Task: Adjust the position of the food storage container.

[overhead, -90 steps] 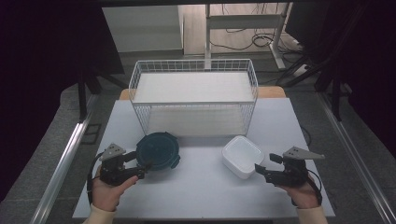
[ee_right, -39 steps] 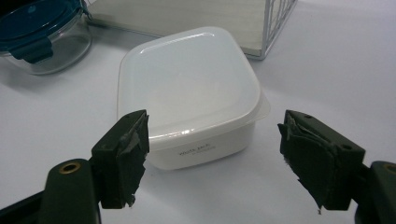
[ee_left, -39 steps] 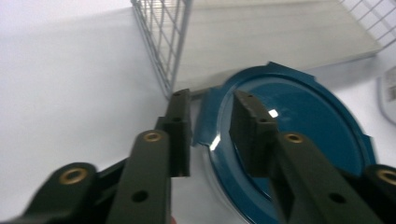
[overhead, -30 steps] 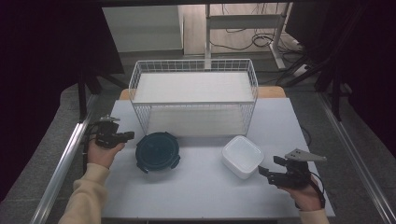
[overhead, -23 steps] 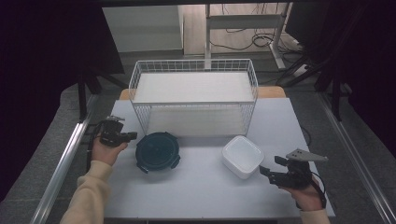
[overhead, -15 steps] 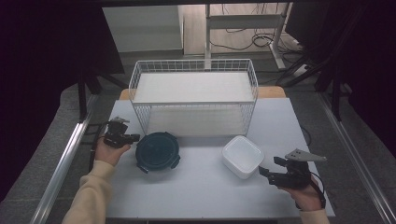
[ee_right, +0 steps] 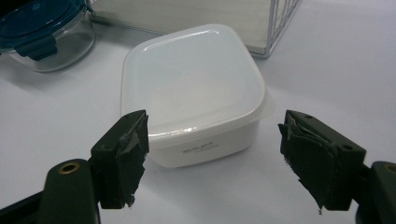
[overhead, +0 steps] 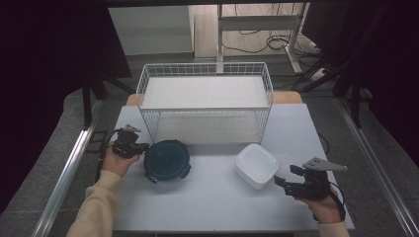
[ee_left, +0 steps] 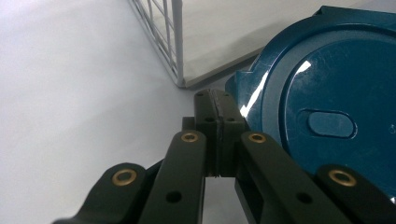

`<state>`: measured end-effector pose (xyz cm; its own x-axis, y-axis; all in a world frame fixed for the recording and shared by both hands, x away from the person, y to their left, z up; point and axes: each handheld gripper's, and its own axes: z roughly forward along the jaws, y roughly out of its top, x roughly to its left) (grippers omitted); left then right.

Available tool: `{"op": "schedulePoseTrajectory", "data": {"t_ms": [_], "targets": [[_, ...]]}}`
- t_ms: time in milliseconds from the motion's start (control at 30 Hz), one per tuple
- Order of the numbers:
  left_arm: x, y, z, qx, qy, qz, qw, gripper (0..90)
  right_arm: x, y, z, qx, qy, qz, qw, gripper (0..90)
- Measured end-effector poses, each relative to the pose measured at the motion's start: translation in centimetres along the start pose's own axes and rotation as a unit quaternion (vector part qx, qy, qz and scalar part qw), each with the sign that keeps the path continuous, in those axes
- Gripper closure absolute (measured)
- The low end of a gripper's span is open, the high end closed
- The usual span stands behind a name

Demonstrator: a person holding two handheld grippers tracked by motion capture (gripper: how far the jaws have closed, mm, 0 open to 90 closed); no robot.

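Observation:
A round glass container with a dark blue clip lid [overhead: 167, 160] sits on the white table [overhead: 207, 212], left of centre. My left gripper [overhead: 141, 146] is at its left rim. In the left gripper view this gripper [ee_left: 217, 107] is shut with nothing between the jaws, its tip against the lid's edge [ee_left: 327, 93]. A white square lidded container [overhead: 256, 165] sits right of centre. My right gripper [overhead: 284, 180] is just to its right, open. In the right gripper view its jaws [ee_right: 215, 135] stand wide apart on either side of the white container [ee_right: 196, 93], short of touching it.
A white wire basket [overhead: 205, 109] with a pale floor stands at the back middle of the table, its corner post [ee_left: 177, 42] close to my left gripper. Beyond the table's left edge runs a metal rail [overhead: 69, 168]. The blue-lidded container [ee_right: 42, 28] appears far left in the right gripper view.
My left gripper has slid right from the table's left edge to the blue lid's rim. The right gripper has barely moved.

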<state>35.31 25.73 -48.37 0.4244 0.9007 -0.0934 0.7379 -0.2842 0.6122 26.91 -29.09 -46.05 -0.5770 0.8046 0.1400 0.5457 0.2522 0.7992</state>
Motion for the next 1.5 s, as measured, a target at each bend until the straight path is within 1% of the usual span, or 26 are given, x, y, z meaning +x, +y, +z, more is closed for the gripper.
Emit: {"op": "schedulePoseTrajectory", "data": {"t_ms": [33, 67, 200, 233, 267, 367, 433, 533, 567, 633, 833, 1033, 1067, 1133, 1200, 1233, 1267, 1333, 1500], "targets": [[0.0, 0.0, 0.0, 0.000, 0.000, 0.003, 1.0000, 90.0, 0.0, 0.0, 0.0, 0.000, 0.001, 0.001, 1.0000, 23.0], [-0.1, 0.0, 0.0, 0.000, 0.001, 0.011, 0.9999, 90.0, 0.0, 0.0, 0.0, -0.001, 0.002, 0.001, 1.0000, 23.0], [-0.3, 0.0, 0.1, 0.002, 0.001, 0.019, 0.9998, 90.0, 0.0, 0.0, 0.1, 0.001, 0.002, 0.000, 1.0000, 23.0], [-0.5, 0.0, 0.3, 0.006, 0.002, 0.029, 0.9996, 90.0, 0.0, 0.0, 0.1, 0.001, 0.002, 0.001, 1.0000, 23.0], [-0.5, 0.0, 0.3, 0.006, 0.002, 0.029, 0.9996, 90.0, 0.0, 0.0, 0.0, 0.001, 0.002, 0.001, 1.0000, 23.0], [-1.0, 0.1, 0.4, 0.006, -0.004, 0.034, 0.9994, 90.0, 0.1, 0.0, 0.0, -0.001, 0.001, 0.000, 1.0000, 23.0], [-1.3, 0.2, 0.5, 0.006, -0.014, 0.041, 0.9990, 90.0, 0.0, 0.0, -0.1, -0.001, 0.001, 0.001, 1.0000, 22.9], [-1.5, 0.2, 0.6, 0.006, -0.021, 0.044, 0.9988, 90.0, 0.0, 0.0, 0.0, -0.001, 0.000, 0.001, 1.0000, 22.9], [-1.8, 0.2, 0.6, 0.006, -0.026, 0.049, 0.9984, 90.0, 0.0, 0.0, 0.0, 0.000, 0.000, 0.001, 1.0000, 22.9], [-2.0, 0.2, 0.6, 0.006, -0.027, 0.052, 0.9982, 90.0, 0.0, 0.0, 0.0, 0.000, 0.001, 0.001, 1.0000, 23.0], [-3.6, 0.2, 0.6, 0.009, -0.042, 0.074, 0.9963, 90.0, 0.1, 0.0, 0.0, 0.000, 0.000, 0.000, 1.0000, 22.9], [-5.1, 0.0, 0.5, 0.013, -0.051, 0.091, 0.9944, 90.0, 0.0, 0.0, 0.0, 0.000, 0.000, 0.001, 1.0000, 23.0], [-5.6, -0.1, 0.5, 0.012, -0.055, 0.090, 0.9943, 90.0, 0.0, 0.0, 0.0, 0.001, 0.000, 0.000, 1.0000, 22.9], [-5.8, -0.2, 0.4, 0.011, -0.057, 0.090, 0.9942, 90.0, 0.1, 0.0, 0.0, 0.002, 0.001, 0.000, 1.0000, 22.9], [-6.3, -0.2, 0.4, 0.008, -0.063, 0.094, 0.9935, 90.0, 0.1, 0.0, 0.0, 0.002, 0.000, 0.000, 1.0000, 22.9], [-6.8, -0.3, 0.3, 0.007, -0.067, 0.098, 0.9929, 90.0, 0.1, 0.0, 0.0, 0.001, 0.000, 0.000, 1.0000, 23.0], [-6.8, -0.3, 0.3, 0.007, -0.067, 0.098, 0.9929, 90.0, 0.1, 0.0, 0.0, 0.001, 0.000, 0.000, 1.0000, 23.0], [-7.3, -0.5, 0.2, 0.005, -0.069, 0.098, 0.9928, 90.0, 0.1, 0.0, -0.1, 0.001, 0.000, 0.001, 1.0000, 22.9], [-7.7, -1.3, 0.0, -0.006, -0.084, 0.083, 0.9930, 90.0, 0.1, 0.0, 0.0, 0.003, 0.000, -0.001, 1.0000, 22.9]]}}
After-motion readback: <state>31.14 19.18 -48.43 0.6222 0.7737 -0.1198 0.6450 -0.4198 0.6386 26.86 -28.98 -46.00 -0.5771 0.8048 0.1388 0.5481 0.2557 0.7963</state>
